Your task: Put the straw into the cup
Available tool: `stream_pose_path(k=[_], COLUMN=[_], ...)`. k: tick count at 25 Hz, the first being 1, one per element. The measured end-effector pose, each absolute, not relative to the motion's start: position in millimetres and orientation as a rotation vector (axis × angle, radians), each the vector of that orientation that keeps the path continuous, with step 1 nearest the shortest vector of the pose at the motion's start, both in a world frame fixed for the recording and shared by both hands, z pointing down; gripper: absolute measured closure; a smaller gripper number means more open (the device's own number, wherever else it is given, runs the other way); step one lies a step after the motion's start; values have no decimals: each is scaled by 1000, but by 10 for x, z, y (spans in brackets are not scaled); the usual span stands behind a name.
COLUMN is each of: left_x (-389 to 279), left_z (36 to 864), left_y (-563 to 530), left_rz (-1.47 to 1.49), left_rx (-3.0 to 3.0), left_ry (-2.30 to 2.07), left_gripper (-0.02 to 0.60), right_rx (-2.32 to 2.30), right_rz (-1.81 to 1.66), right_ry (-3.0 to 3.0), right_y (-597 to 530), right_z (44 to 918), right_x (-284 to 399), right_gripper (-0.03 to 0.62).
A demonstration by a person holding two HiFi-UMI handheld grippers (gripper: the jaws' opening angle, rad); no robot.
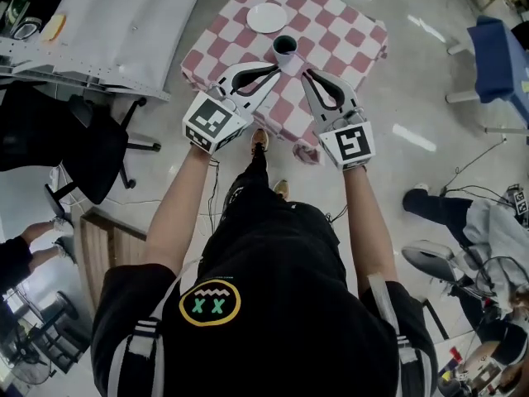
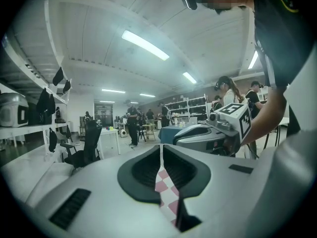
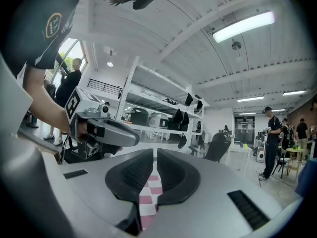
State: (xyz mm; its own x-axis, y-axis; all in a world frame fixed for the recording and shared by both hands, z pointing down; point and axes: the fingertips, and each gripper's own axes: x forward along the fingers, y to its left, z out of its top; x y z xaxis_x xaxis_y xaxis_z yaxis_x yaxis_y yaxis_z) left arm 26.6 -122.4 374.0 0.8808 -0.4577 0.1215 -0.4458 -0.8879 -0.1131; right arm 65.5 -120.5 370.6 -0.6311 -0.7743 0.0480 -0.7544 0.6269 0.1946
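Head view first: both tools are held up side by side over a small table point(image 1: 351, 33) with a pink-and-white checked cloth. The dark cup point(image 1: 284, 48) stands on it just past their tips, with a white plate point(image 1: 267, 17) beyond. The left gripper point(image 1: 275, 69) and right gripper point(image 1: 306, 74) both look pinched together with nothing in them. I can't spot the straw anywhere (maybe too thin to show from up here), so I'd say this is the very start. Next move calls for finding it and opening one pair of jaws to grab it. The floor is pale and glossy, and there's a black office chair point(image 1: 99, 151) off to the left.

Left gripper view: the jaws meet at the tips, with only checked cloth showing through the slit behind them. It's a big room with strip lights point(image 2: 146, 45) and people at the back.

Right gripper view: same story, jaws closed on nothing, cloth below, shelves point(image 3: 158, 108) behind
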Motion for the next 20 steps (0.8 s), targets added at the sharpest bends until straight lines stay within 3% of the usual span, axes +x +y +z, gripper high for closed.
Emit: stream_pose_path(k=[20], left_x=[190], left_z=[3288], left_y=[122], left_rz=[-155], left_rx=[-2955], left_ry=[661], left_gripper=[546], right_rx=[1275], right_rz=[-148], right_ry=[-2741], right_y=[100], right_z=[3322], right_x=[625], right_gripper=[571])
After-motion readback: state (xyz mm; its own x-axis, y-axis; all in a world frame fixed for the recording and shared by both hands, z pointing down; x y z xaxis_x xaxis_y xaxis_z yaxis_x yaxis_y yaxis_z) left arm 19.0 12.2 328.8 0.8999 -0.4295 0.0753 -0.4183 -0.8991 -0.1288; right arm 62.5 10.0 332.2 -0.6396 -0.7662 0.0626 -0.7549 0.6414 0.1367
